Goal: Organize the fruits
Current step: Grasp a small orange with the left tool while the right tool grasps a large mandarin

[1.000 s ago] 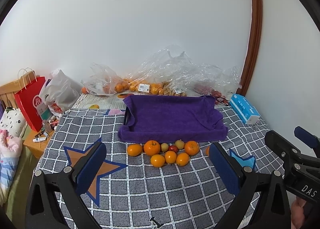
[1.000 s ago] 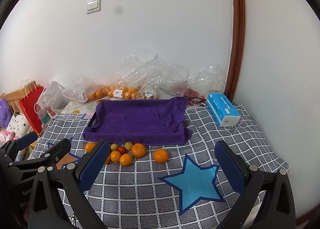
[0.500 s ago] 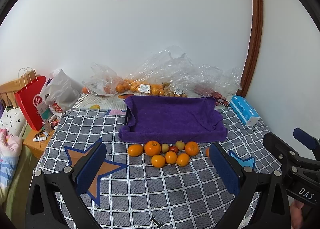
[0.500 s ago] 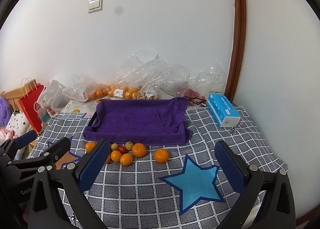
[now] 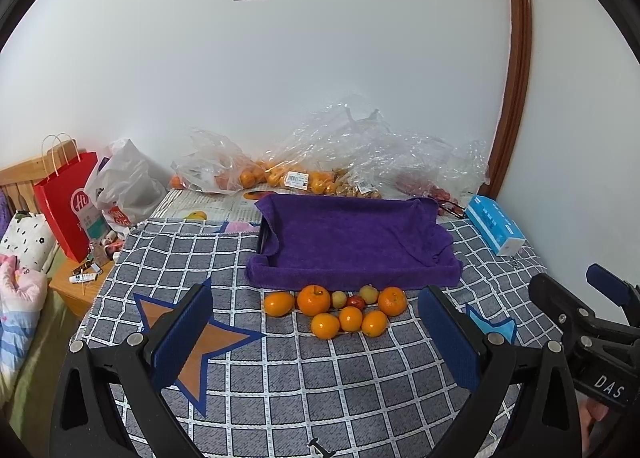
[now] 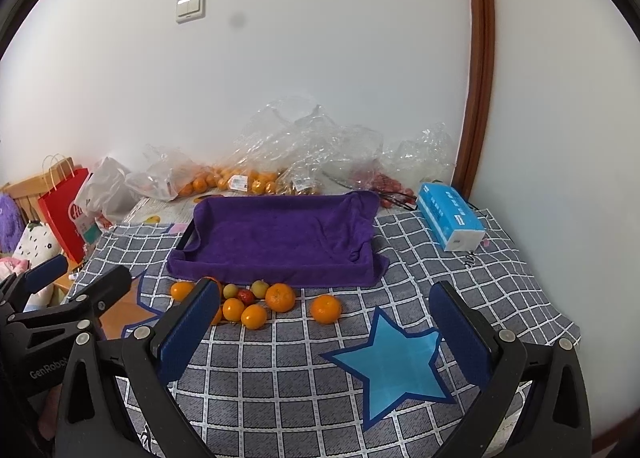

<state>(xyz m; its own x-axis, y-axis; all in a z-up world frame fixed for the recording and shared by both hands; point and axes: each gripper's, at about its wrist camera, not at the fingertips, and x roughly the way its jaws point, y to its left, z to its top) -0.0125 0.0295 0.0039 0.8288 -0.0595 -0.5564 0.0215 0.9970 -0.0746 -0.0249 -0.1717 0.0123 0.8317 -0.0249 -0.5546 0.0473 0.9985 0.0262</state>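
A cluster of oranges (image 5: pixel 314 300) with a few small yellow-green and red fruits (image 5: pixel 355 301) lies on the checked cloth just in front of a tray lined with a purple towel (image 5: pixel 352 238). In the right wrist view the cluster (image 6: pixel 280 297) sits left of centre, with one orange (image 6: pixel 326 309) apart on the right, before the tray (image 6: pixel 280 234). My left gripper (image 5: pixel 318 332) is open and empty, short of the fruit. My right gripper (image 6: pixel 326 332) is open and empty, also short of it.
Clear plastic bags of oranges (image 5: pixel 280 178) lie against the far wall. A blue tissue box (image 6: pixel 450 218) stands at the right. A red paper bag (image 5: pixel 68 202) and a white plastic bag (image 5: pixel 124 186) are at the left, beyond the cloth's edge.
Both views have tilted up very slightly, so the fruit and tray sit a little lower in frame. Both grippers stay open and nothing on the cloth has moved.
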